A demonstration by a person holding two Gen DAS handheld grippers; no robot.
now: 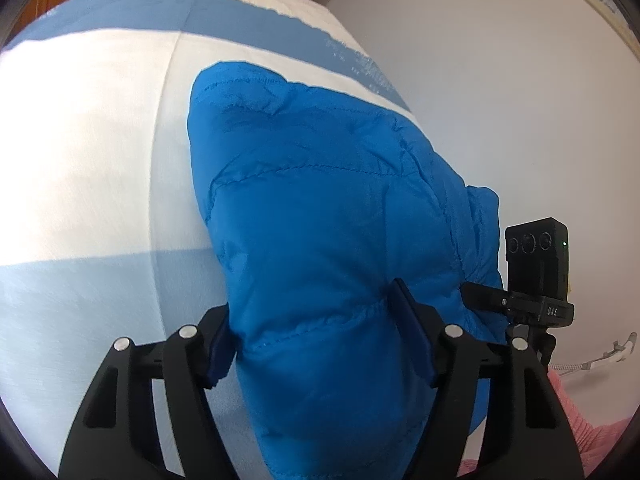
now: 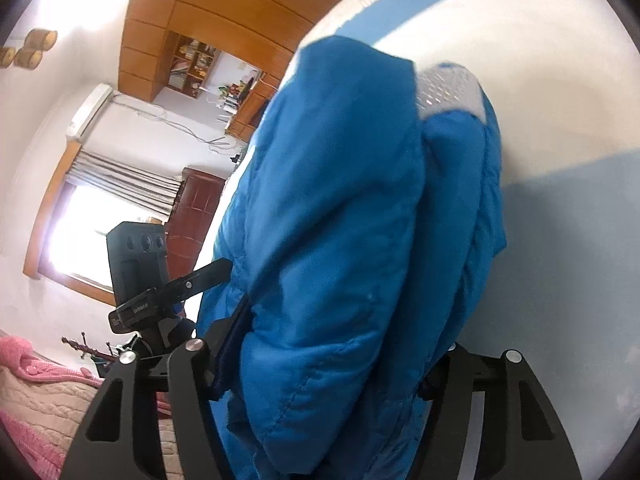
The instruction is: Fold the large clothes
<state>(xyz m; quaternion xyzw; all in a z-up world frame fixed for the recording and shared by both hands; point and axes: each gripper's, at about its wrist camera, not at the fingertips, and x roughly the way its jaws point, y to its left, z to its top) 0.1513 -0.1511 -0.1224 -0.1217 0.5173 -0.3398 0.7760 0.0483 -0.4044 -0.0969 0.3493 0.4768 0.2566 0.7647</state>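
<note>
A bright blue quilted puffer jacket (image 1: 320, 216) fills the middle of the left wrist view, hanging over a white and blue striped bed sheet (image 1: 80, 160). My left gripper (image 1: 316, 332) is shut on a thick fold of the jacket, one finger on each side. In the right wrist view the same jacket (image 2: 340, 220) bulges between the fingers of my right gripper (image 2: 332, 364), which is shut on it. A silvery dotted lining patch (image 2: 444, 92) shows near the jacket's top. The striped sheet (image 2: 560, 160) lies behind it.
The other gripper's black camera unit (image 1: 538, 264) is at the right of the left view, and at the left of the right view (image 2: 136, 252). A pink knitted garment (image 2: 36, 392) lies low left. A window (image 2: 80, 236) and wooden cabinets (image 2: 216, 8) stand beyond.
</note>
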